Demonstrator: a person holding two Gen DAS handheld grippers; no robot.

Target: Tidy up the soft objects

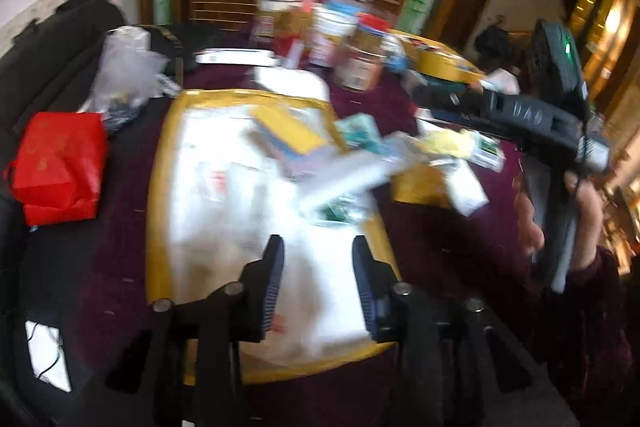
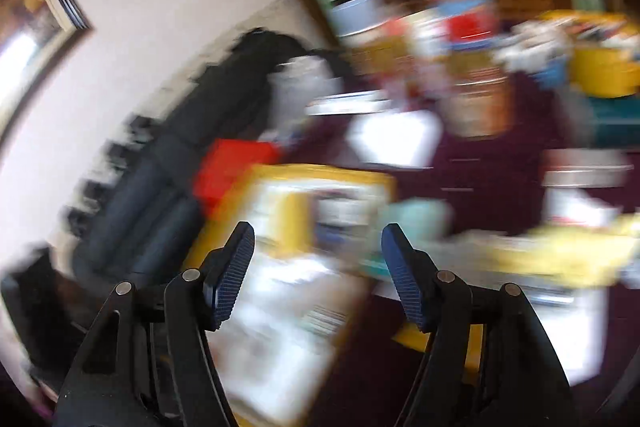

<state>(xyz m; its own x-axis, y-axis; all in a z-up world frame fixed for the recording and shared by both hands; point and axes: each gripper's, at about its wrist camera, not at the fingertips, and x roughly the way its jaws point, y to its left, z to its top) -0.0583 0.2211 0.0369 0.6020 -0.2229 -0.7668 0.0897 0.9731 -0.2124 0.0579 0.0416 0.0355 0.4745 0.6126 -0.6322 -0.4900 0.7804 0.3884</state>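
Observation:
My left gripper (image 1: pixel 318 267) hangs open over a yellow-rimmed tray (image 1: pixel 160 187) filled with white soft packets (image 1: pixel 224 195); nothing sits between its pads. A blurred pale packet (image 1: pixel 348 175) lies tilted across the tray's right side, beside a yellow soft pack (image 1: pixel 444 143) and a teal one (image 1: pixel 358 131). A person's hand (image 1: pixel 576 211) holds the right tool's black body (image 1: pixel 536 115) at the right, above the table. In the heavily blurred right wrist view, my right gripper (image 2: pixel 318 243) is wide open and empty, above the same tray (image 2: pixel 320 173).
A red bag (image 1: pixel 60 163) and a clear plastic bag (image 1: pixel 124 71) sit left of the tray on the dark red tablecloth (image 1: pixel 420 235). Jars and boxes (image 1: pixel 360 55) crowd the far side, with a yellow tin (image 1: pixel 440 61) at the back right. A black seat (image 1: pixel 52 39) borders the left.

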